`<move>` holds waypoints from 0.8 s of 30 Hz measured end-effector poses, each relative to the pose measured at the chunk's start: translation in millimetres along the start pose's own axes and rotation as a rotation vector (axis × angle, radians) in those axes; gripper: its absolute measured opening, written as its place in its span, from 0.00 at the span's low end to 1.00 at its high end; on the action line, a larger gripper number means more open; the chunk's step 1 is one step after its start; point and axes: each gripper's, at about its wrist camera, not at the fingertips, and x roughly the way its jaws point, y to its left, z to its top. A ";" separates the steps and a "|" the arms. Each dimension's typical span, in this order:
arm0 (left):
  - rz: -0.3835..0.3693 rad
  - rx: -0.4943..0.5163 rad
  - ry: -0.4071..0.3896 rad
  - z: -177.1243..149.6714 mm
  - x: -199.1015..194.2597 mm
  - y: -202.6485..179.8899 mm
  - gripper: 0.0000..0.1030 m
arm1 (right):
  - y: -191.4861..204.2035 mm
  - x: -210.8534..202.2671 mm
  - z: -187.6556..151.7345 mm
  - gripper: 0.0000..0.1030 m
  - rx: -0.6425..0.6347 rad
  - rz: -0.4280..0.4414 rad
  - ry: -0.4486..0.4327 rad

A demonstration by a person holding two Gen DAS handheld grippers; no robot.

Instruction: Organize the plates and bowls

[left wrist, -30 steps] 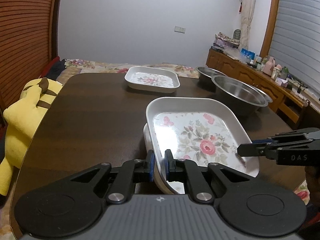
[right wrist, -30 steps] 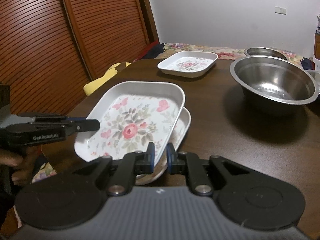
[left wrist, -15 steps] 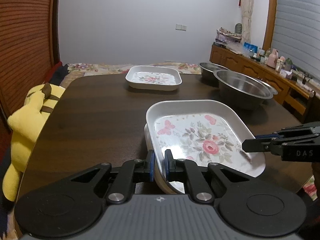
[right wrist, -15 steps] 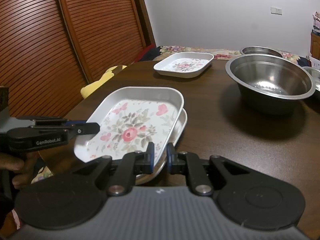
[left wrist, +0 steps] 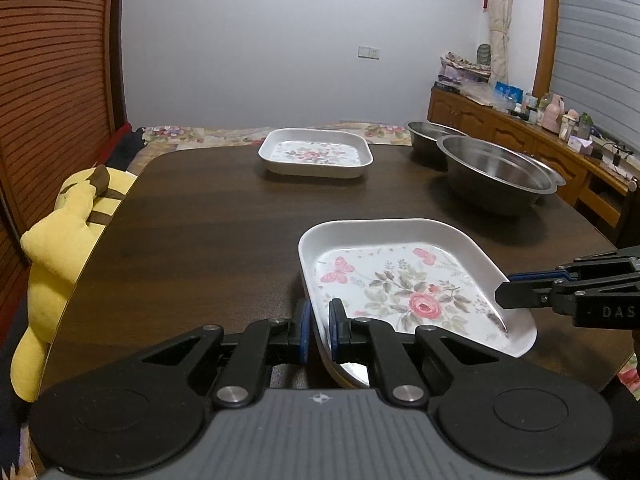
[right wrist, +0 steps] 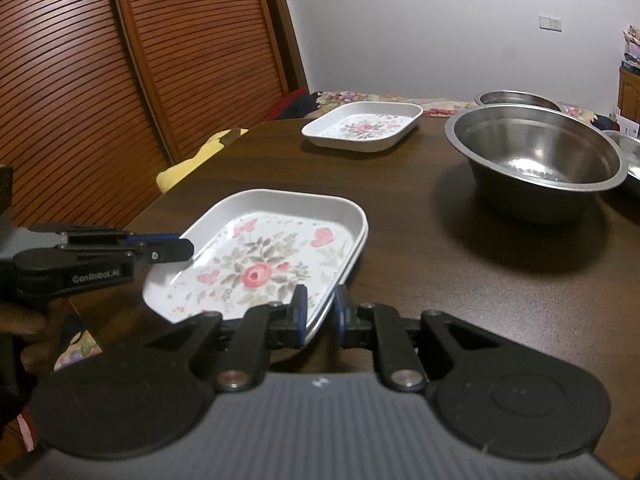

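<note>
A white floral plate lies nested on a second plate, whose rim shows under it, at the near edge of the dark table. My left gripper is shut on the top plate's left rim. My right gripper straddles both rims at the opposite side, its jaws slightly parted. Each gripper shows in the other's view, the right gripper and the left gripper. A third floral plate sits at the far side.
A large steel bowl stands on the right of the table, with another steel bowl behind it. A yellow plush toy leans at the table's left edge. A sideboard with bottles lines the right wall.
The top plate has come down from its tilt and now lies flat in the lower plate. The right gripper's jaws have parted a little around the rims.
</note>
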 end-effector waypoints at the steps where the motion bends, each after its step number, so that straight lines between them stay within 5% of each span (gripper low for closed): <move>1: 0.000 -0.003 0.001 -0.3 0.4 0.4 0.10 | 0.0 0.0 -0.1 0.15 -0.001 0.001 0.000; 13: -0.015 -0.026 -0.014 13.3 -7.9 5.3 0.10 | 0.6 -8.7 4.5 0.15 -0.006 0.005 -0.016; 24: -0.021 0.050 -0.061 54.2 4.0 3.0 0.10 | -2.0 -18.3 56.1 0.15 -0.094 -0.024 -0.090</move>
